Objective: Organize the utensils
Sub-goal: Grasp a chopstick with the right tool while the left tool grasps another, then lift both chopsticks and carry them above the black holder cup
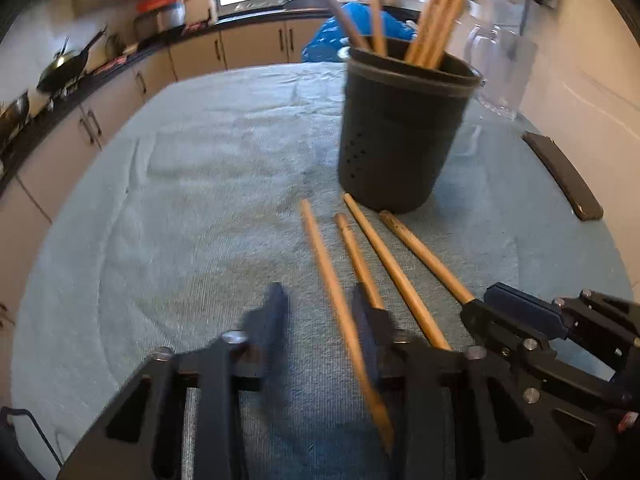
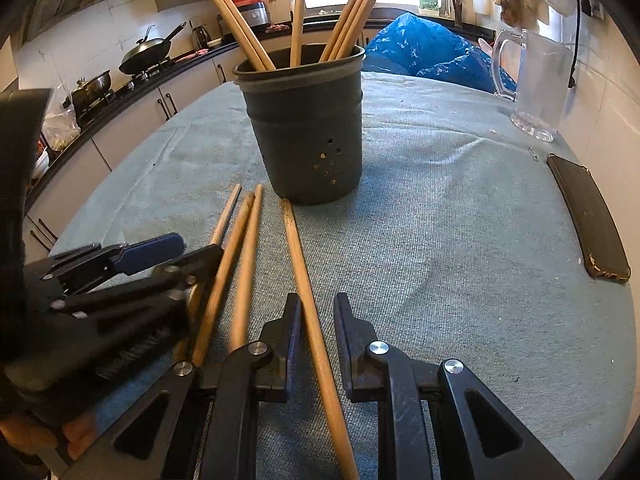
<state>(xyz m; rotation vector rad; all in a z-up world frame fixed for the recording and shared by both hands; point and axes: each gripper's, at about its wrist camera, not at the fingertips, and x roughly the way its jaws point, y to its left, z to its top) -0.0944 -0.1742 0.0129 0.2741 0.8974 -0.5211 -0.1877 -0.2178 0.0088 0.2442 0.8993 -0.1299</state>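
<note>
Wooden chopsticks, four in all, are laid side by side on a pale blue-green cloth (image 2: pixel 440 240) spread over a table; their far ends are pointed toward a dark grey holder (image 2: pixel 308 128), which is stood upright just beyond them and is already filled with several more chopsticks leaning outward. The left gripper (image 1: pixel 316 300) is lowered over the leftmost chopstick (image 1: pixel 332 280); its jaws are held fairly wide, the stick is seen between them close to one finger, and a clear gap is left on the other side. The right gripper (image 2: pixel 317 300) is set astride the rightmost chopstick (image 2: pixel 300 264); its jaws are drawn narrow, the stick is touched by one pad, and a thin slit is still seen beside the other. Two middle chopsticks (image 2: pixel 246 272) are left untouched between the tools. A clear glass jug (image 2: pixel 536 84) and a dark phone (image 2: pixel 588 220) are placed well apart at the right edge; a blue plastic bag (image 2: pixel 420 48) is seen behind the table.
</note>
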